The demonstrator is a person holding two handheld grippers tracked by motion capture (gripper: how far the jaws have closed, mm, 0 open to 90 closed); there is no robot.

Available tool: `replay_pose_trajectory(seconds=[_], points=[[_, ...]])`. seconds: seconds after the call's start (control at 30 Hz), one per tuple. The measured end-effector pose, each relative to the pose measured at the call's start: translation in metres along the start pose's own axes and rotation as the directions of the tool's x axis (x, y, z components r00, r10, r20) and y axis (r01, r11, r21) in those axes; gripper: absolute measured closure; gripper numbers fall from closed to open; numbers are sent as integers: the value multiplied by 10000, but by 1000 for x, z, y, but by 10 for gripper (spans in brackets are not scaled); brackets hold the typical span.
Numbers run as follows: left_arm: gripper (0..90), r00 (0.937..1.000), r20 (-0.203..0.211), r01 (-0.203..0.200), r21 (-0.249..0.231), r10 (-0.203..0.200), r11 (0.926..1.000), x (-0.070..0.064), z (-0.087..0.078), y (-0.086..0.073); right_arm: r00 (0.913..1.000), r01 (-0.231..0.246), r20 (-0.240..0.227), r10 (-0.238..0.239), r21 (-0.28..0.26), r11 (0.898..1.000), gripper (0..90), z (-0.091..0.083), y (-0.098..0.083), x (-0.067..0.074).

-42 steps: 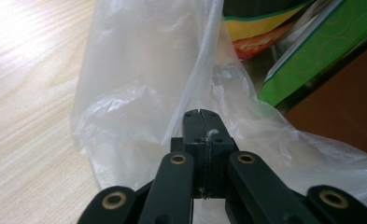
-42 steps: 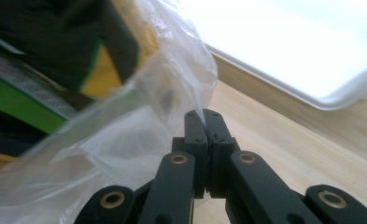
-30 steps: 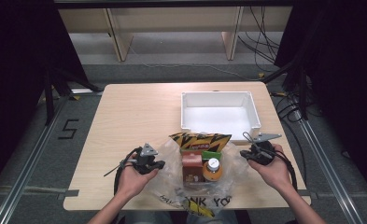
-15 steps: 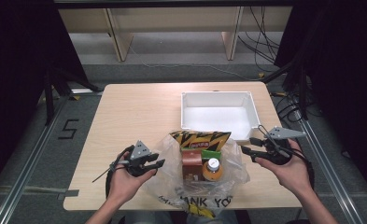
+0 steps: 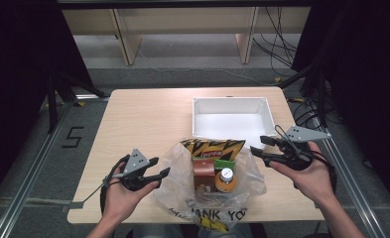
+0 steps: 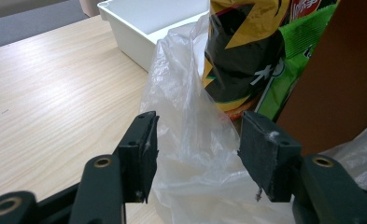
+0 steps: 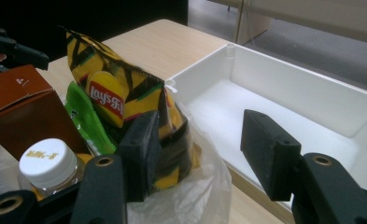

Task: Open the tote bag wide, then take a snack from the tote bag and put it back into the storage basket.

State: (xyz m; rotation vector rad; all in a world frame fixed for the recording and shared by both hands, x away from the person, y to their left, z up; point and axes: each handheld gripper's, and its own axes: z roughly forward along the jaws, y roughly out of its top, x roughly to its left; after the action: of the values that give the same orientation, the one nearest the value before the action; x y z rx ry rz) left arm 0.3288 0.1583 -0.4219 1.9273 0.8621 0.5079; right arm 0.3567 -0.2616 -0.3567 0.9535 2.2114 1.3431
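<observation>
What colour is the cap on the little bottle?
White, on the bottle cap; the right gripper view shows it best.

Both grippers, left gripper [image 5: 159,167] and right gripper [image 5: 260,145], are black, with grey three-cornered top plates, brass-coloured jaw screws and trailing black cables.

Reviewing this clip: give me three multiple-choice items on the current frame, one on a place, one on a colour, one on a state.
1. Where is the white bin?
A. beyond the plastic bag
B. on the floor
C. inside the bag

2. What colour is the bottle's cap?
A. red
B. white
C. blue

3. How do the left gripper's jaws stand?
A. clamped on the bin
B. shut on the bottle
C. open

Answers: 1 A, the bin sits on the table past the bag. 2 B, the cap is white. 3 C, a gap shows between the pads.
</observation>
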Motion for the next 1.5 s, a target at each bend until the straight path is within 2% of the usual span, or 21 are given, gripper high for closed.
replay_pose_trajectory(seconds=[0.07,0.1,0.17,0.23,0.27,0.3,0.47,0.5,0.67,0.8,0.87,1.0,1.03,1.07,1.1,1.17,1.27,1.37,1.43,1.47,1.5], points=[[436,10000,-24,88,-19,-88,10000,0,-2,-5,9998,-217,-46,216,-204,9996,491,2,1,2],[427,9997,-55,225,-4,-225,9997,0,-3,-7,10000,26,-64,-28,-319,9995,491,3,1,0],[408,9999,-23,164,-30,-164,9999,2,-5,-11,9996,-98,-269,90,-331,9994,489,4,2,1],[391,9987,-93,493,-67,-493,9988,1,-6,-15,9995,-195,-247,185,-386,9991,485,3,3,3],[385,9996,-61,276,-34,-276,9996,3,-7,-16,9997,0,-244,-16,-629,9980,479,5,4,2],[378,9989,-110,446,-14,-446,9990,3,-8,-18,9995,-161,-266,144,-626,9979,473,4,4,4],[375,9988,-238,434,-208,-439,9988,9,-10,-16,9990,-105,-441,74,-696,9975,416,4,10,6],[384,9986,-293,438,-304,-447,9986,10,-11,-15,9993,117,-349,-152,-983,9951,412,7,11,6],[386,9983,-445,363,-472,-384,9982,12,-12,-13,9980,-132,-625,83,-787,9968,406,9,12,9],[386,9983,-433,367,-492,-389,9981,11,-14,-13,9990,48,-431,-97,-1125,9936,405,10,14,12],[385,9982,-373,441,-610,-465,9972,11,-14,-13,9980,271,-535,-327,-1008,9945,405,8,17,12],[386,9986,-371,356,-617,-379,9975,10,-14,-12,9980,-32,-638,-27,-920,9958,399,9,21,16],[386,9985,-353,387,-616,-410,9974,9,-13,-12,9983,186,-533,-234,-892,9958,398,10,21,14],[386,9991,-433,10,-558,-34,9984,11,-13,-11,9980,56,-626,-110,-851,9964,398,11,21,14],[385,9985,-433,306,-557,-330,9980,9,-13,-11,9985,-61,-556,13,-869,9962,397,12,21,15],[385,9985,-383,377,-557,-399,9977,8,-11,-11,9979,223,-588,-276,-888,9958,396,15,21,13],[384,9981,-420,422,-477,-442,9980,7,-9,-12,9970,296,-691,-353,-808,9963,395,18,20,13],[384,9985,-400,362,-509,-383,9980,6,-9,-11,9972,33,-749,-72,-517,9987,395,19,19,16],[385,9988,-370,304,-479,-322,9984,6,-9,-12,9951,389,-879,-444,-631,9973,395,23,19,13],[385,9986,-383,351,-481,-369,9982,5,-9,-12,9975,206,-665,-258,-775,9968,395,24,19,15],[385,9986,-361,378,-501,-396,9980,5,-9,-13,9967,73,-804,-126,-655,9978,396,25,19,16]])
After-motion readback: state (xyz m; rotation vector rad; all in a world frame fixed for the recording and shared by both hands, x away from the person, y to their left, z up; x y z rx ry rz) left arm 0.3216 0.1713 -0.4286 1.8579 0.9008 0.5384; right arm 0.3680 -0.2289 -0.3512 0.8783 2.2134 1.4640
